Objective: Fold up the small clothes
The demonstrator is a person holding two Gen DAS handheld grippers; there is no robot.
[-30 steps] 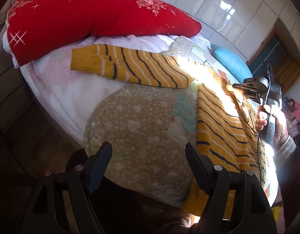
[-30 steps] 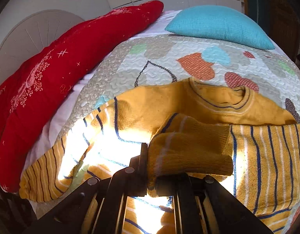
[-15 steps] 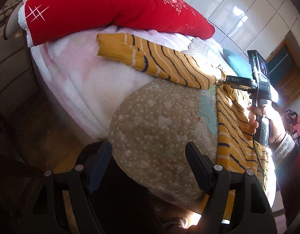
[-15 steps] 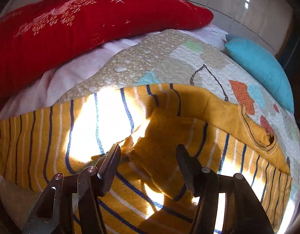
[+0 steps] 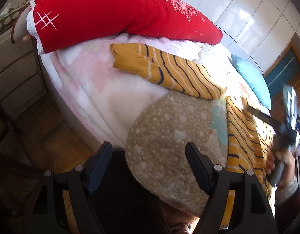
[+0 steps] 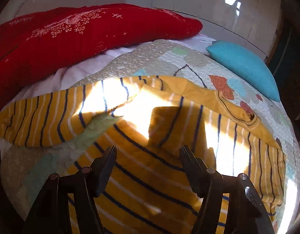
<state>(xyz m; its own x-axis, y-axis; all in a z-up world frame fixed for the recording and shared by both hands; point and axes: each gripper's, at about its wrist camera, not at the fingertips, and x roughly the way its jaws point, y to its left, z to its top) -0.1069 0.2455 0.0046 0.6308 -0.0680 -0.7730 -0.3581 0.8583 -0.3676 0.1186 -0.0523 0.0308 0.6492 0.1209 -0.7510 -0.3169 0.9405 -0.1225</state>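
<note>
My right gripper [image 6: 148,156] is opening, nothing pinched, striped sweater [image 6: 150,175] right under its tips. Left gripper [image 5: 149,154] hangs wide and empty over the quilt [image 5: 165,136] edge.

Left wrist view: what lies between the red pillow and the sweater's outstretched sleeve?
A strip of pale pink blanket separates the red pillow from the sleeve.

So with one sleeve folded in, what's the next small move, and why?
Probably the left gripper should reach for the cuff of the far sleeve. That sleeve lies stretched out flat away from the sweater, unfolded, and the left jaws are open and empty. The right gripper is opening with nothing between its jaws; the other sleeve lies across the body.
</note>
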